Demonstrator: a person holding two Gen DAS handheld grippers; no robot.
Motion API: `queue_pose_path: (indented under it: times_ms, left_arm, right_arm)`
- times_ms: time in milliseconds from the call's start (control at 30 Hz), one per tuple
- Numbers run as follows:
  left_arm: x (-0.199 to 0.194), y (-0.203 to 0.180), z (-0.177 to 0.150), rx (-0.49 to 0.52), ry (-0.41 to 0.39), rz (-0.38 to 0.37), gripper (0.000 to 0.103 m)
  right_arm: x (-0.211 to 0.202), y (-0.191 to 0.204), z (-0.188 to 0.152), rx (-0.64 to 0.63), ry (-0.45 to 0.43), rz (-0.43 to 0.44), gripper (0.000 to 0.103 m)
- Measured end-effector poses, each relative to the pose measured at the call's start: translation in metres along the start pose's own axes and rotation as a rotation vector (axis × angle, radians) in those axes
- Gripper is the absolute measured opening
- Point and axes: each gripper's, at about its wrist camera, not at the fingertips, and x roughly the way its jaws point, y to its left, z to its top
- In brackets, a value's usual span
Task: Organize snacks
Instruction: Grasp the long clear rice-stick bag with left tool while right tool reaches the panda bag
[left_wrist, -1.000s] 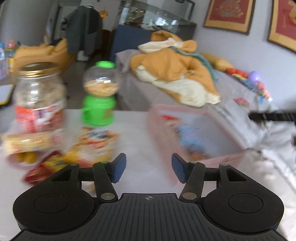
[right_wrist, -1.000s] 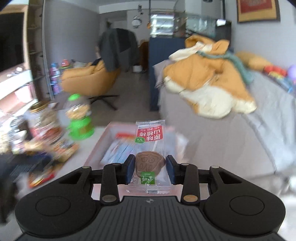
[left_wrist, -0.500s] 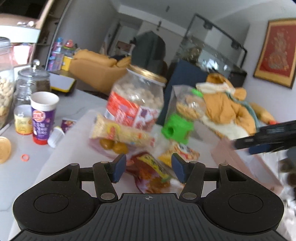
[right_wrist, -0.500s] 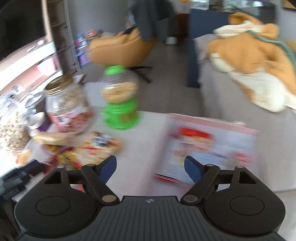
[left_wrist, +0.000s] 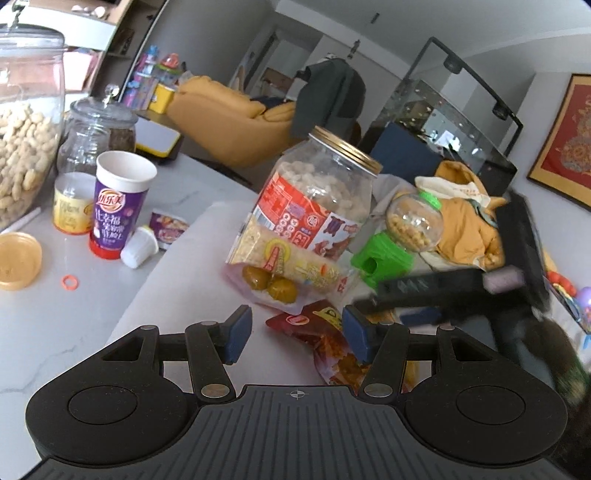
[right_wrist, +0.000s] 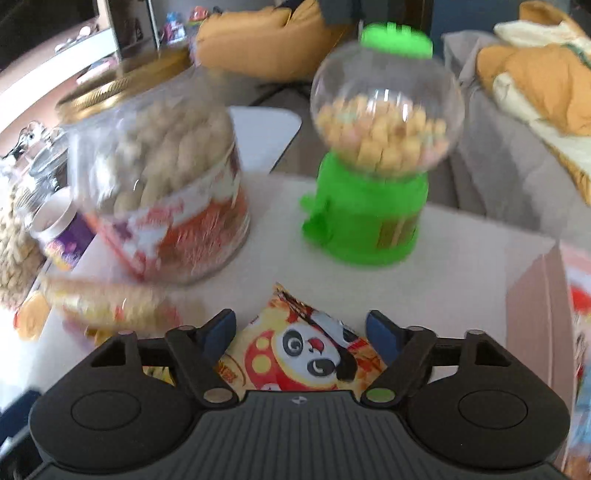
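Right wrist view: panda snack packet lies flat on counter, between right gripper jaws, which just narrowed a bit yet stand apart, not touching it. Looks light, crinkly, slippery; pinch a sealed edge. Green dispenser at 12 o'clock. Left gripper jaws apart, empty.

Motion-blurred gold-lidded jar and right claw; pink box cut off by the edge.
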Motion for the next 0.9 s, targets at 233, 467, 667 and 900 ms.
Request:
queue_pose_path:
  times_ms: [233,467,667,900]
  left_arm:
    - [0.009,-0.005,-0.006,0.029,0.067,0.000,0.060]
    - [-0.003,0.004,0.012,0.021,0.007,0.058,0.060]
    - [0.025,0.010,0.070,0.109,-0.023,0.001,0.060]
    - [0.080,0.019,0.071,0.170,0.132,-0.073,0.050]
  right_arm:
    - [-0.042,0.010,-0.050,-0.149,0.058,0.137,0.075]
    - [-0.078,0.026,-0.053,-0.294,-0.036,0.177,0.079]
    - [-0.067,0.030,-0.018,-0.213,-0.092,0.184,0.083]
    - [-0.073,0.010,-0.043,-0.230,-0.061,0.156,0.083]
